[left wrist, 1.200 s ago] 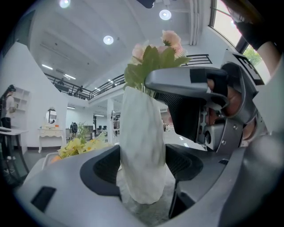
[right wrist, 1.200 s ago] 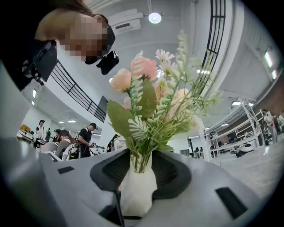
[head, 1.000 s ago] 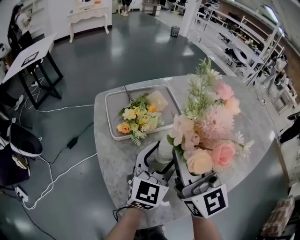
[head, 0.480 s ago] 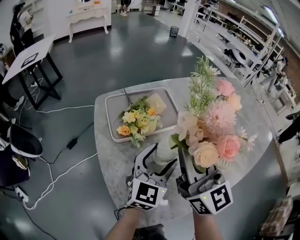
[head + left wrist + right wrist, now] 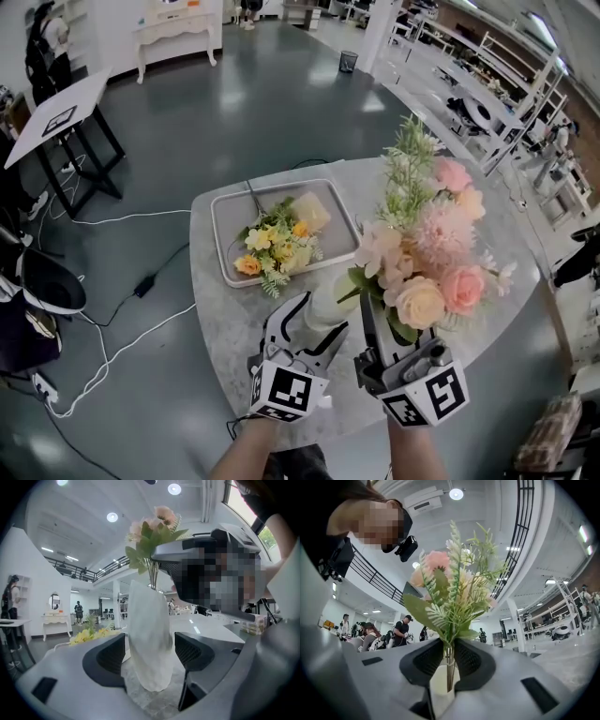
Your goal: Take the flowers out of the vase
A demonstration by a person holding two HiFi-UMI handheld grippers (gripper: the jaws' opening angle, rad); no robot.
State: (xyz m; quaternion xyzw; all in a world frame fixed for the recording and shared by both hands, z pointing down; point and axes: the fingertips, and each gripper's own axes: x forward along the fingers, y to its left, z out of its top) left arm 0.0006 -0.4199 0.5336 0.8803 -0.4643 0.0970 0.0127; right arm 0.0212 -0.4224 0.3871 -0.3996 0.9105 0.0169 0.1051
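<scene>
- Flowers (image 5: 422,253) — a bunch of pink, peach and cream blooms with green sprigs — are seen above the near right part of the table (image 5: 234,328), with their stems leading down to the vase (image 5: 323,302).
- In the right gripper view the stems are clamped between the pads of the right gripper (image 5: 449,660). Its jaws have just been closing and are drawn in narrow on the stems, with the vase's white mouth seen just below them.
- The lower stems are shown running into that mouth, so the flowers are not yet out.
- The vase, white and textured, is stood upright on the grey stone-patterned table, close to its near edge.
- The left gripper (image 5: 323,317) is set round the vase at mid height. In its own view the jaws are held partly open, with a pad laid against each side of the vase.
- A white tray (image 5: 223,202) is placed farther back and to the left on the table, well apart from the vase — a yellow bunch (image 5: 277,246) is laid in it.
</scene>
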